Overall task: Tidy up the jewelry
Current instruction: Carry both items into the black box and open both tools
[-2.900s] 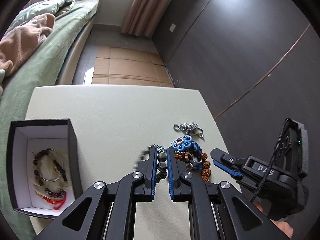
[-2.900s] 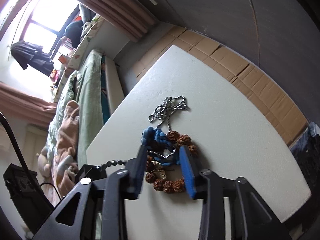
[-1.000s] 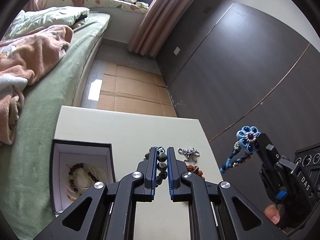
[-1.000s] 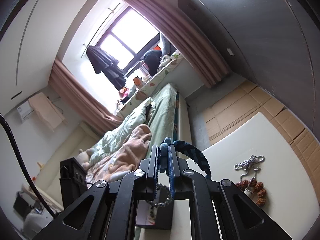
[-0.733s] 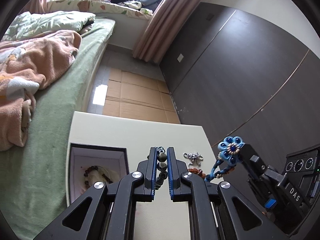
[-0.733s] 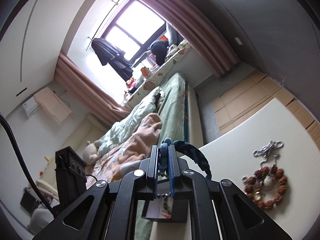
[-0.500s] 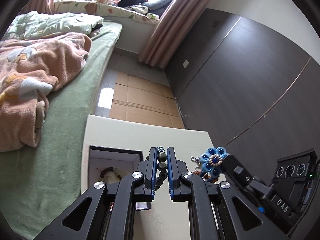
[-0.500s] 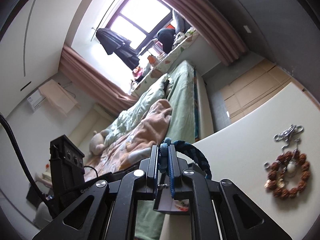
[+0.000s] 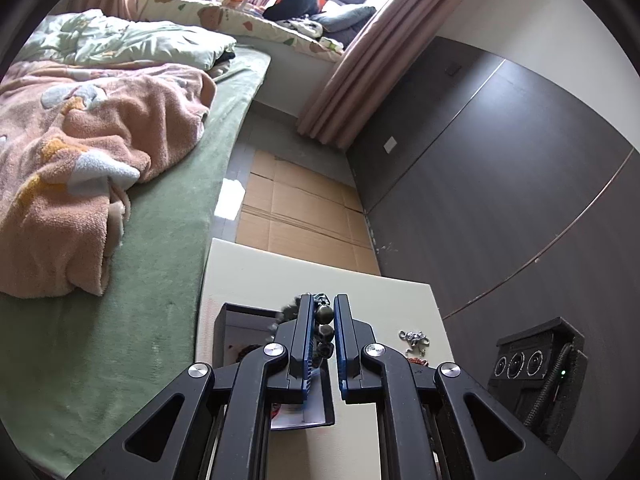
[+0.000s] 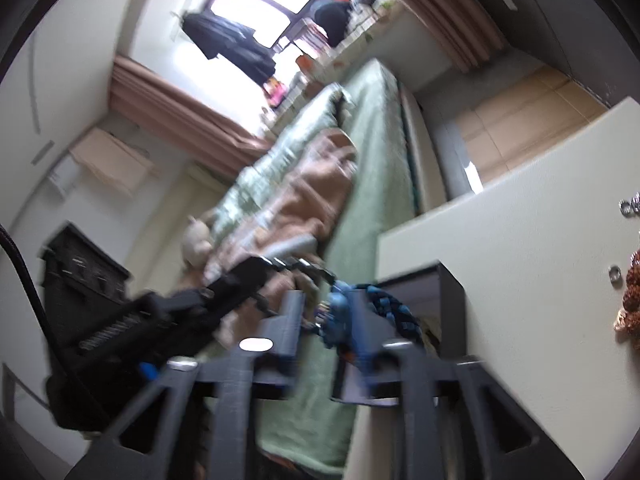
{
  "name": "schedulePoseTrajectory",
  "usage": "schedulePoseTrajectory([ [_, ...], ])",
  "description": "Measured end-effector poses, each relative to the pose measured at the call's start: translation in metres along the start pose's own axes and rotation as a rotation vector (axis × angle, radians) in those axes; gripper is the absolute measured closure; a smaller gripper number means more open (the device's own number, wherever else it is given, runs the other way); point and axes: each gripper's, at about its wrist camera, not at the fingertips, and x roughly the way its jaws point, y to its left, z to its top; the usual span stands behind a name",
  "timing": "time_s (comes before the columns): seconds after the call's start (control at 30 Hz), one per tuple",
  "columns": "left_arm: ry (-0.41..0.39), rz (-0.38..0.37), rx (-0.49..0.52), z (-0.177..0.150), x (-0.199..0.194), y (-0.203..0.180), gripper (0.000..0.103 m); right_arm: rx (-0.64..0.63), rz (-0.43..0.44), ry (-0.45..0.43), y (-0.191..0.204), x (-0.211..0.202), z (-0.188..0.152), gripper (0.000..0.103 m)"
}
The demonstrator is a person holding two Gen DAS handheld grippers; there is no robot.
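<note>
My left gripper (image 9: 321, 312) is shut on a dark bead bracelet (image 9: 324, 332) and holds it above the black jewelry box (image 9: 240, 336) with white lining. In the blurred right wrist view my right gripper (image 10: 326, 312) has parted jaws, with the blue braided bracelet (image 10: 384, 304) at its right finger, over the box (image 10: 448, 304). The left gripper (image 10: 240, 280) also shows there at left. A silver chain (image 9: 414, 338) and brown seed bracelet (image 10: 634, 300) lie on the white table (image 9: 280, 276).
A bed with green sheet and pink blanket (image 9: 80, 152) runs along the table's left side. A dark wall (image 9: 500, 200) is to the right. Cardboard (image 9: 300, 208) covers the floor beyond the table. The right gripper's black housing (image 9: 536, 364) is at lower right.
Both grippers have swung left over the jewelry box. The right gripper's jaws have opened around the blue bracelet. The left gripper stays shut on the dark beads.
</note>
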Motion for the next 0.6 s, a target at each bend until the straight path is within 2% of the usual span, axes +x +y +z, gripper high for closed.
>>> schedulePoseTrajectory([
  [0.37, 0.038, -0.006, 0.009, -0.005, 0.011, -0.005, 0.093, 0.060, -0.078, -0.067, -0.027, -0.045, 0.008, 0.042],
  [0.5, 0.048, -0.025, -0.026, -0.005, 0.018, -0.001, 0.093, 0.076, -0.098, -0.090, -0.034, -0.060, 0.010, 0.042],
  [0.6, 0.082, -0.002, -0.064, -0.004, 0.029, 0.007, 0.092, 0.085, -0.108, -0.108, -0.041, -0.074, 0.012, 0.042],
])
